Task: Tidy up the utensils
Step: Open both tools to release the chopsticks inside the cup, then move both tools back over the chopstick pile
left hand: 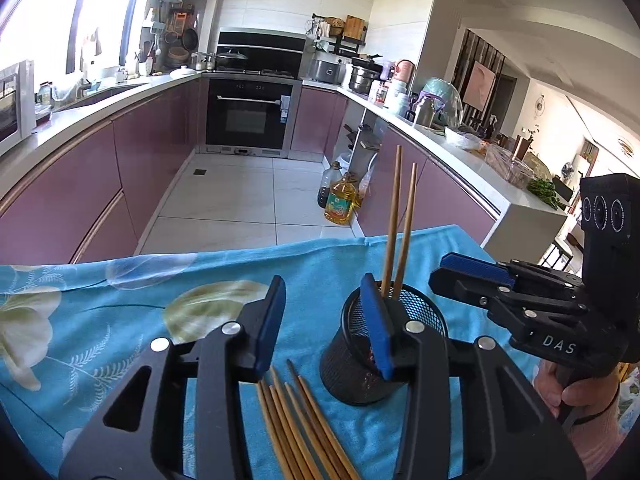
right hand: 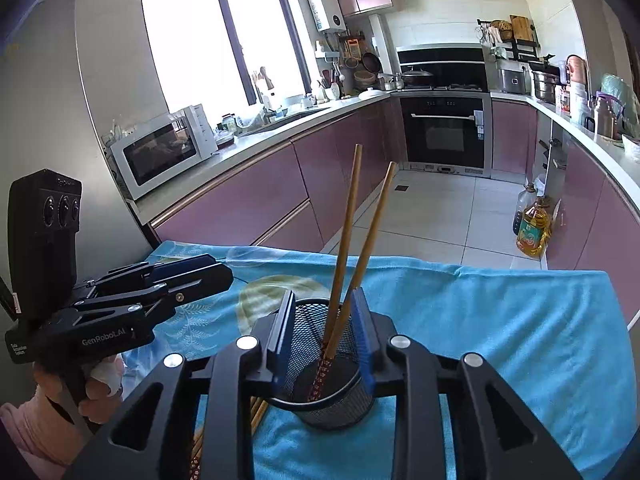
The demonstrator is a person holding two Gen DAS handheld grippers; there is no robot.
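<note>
- Noting loose chopsticks (left hand: 298,424) lying left of mesh cup (left hand: 384,356), long axes toward us, beneath our left gripper (left hand: 326,326), jaws apart
- Right gripper (right hand: 324,328) also parted, empty, straddling cup

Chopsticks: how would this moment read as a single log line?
two chopsticks upright in mesh cup | loose chopsticks on blue cloth | left tongs open, empty | right tongs open, straddling cup

Mauve cabinets (right hand: 248,200), tiled floor (right hand: 432,216), bright window (right hand: 216,40) (daylight), built-in oven (right hand: 446,130).
</note>
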